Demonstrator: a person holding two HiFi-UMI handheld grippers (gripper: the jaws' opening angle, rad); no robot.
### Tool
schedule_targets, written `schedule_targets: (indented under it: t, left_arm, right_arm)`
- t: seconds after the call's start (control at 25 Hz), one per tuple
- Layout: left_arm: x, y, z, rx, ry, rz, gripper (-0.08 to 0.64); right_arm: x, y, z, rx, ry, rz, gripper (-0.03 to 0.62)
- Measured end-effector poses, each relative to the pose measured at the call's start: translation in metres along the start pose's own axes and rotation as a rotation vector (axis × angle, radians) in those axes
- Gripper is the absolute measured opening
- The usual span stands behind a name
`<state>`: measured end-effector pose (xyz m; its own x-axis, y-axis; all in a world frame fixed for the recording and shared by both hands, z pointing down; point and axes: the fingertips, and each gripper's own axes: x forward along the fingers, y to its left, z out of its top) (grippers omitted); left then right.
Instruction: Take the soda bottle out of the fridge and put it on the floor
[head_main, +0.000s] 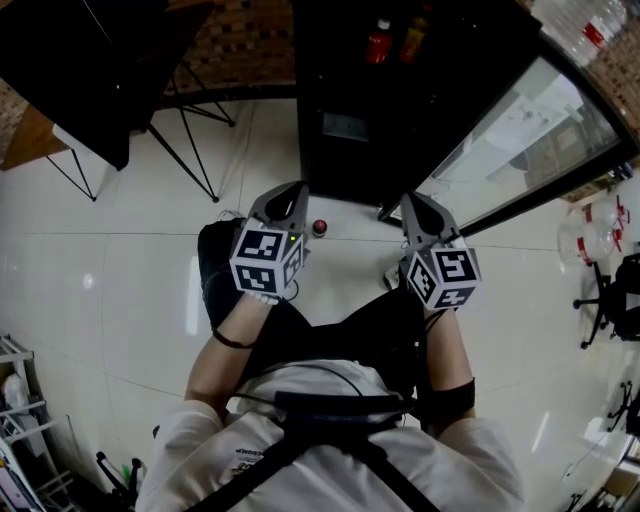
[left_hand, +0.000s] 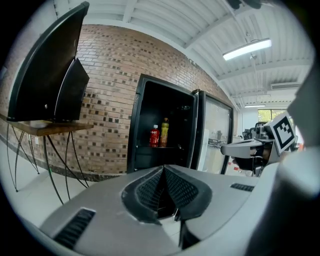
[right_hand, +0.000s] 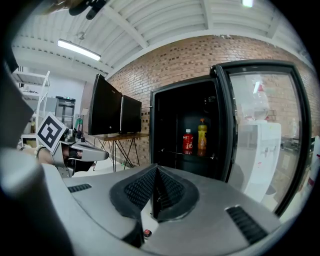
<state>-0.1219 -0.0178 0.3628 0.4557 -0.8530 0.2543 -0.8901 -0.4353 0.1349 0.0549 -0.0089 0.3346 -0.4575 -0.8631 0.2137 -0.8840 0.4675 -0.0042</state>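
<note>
A red soda bottle (head_main: 378, 43) (left_hand: 154, 136) (right_hand: 188, 142) stands upright on a shelf in the open black fridge (head_main: 350, 150), with a yellow bottle (head_main: 415, 38) (left_hand: 164, 132) (right_hand: 201, 137) touching or close beside it on its right. My left gripper (head_main: 298, 190) (left_hand: 162, 171) is shut and holds nothing, short of the fridge front. At the same distance to its right, my right gripper (head_main: 408, 200) (right_hand: 156, 172) is also shut and holds nothing. A small red round thing (head_main: 319, 227) (right_hand: 146, 233) lies on the white floor between them.
The fridge's glass door (head_main: 540, 120) (right_hand: 260, 135) stands swung open to the right. Left of the fridge is a thin-legged table (head_main: 150, 120) with dark monitors (left_hand: 50, 75). A water dispenser (right_hand: 265, 150) shows behind the door, and office chairs (head_main: 610, 300) are far right.
</note>
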Motion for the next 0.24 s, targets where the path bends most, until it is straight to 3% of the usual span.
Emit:
schedule_targets:
  t: [0.24]
  left_arm:
    - [0.0013, 0.0033, -0.0094, 0.009, 0.023, 0.01, 0.003]
  right_arm:
    - [-0.0015, -0.0009, -0.0007, 0.003, -0.005, -0.006, 0.011]
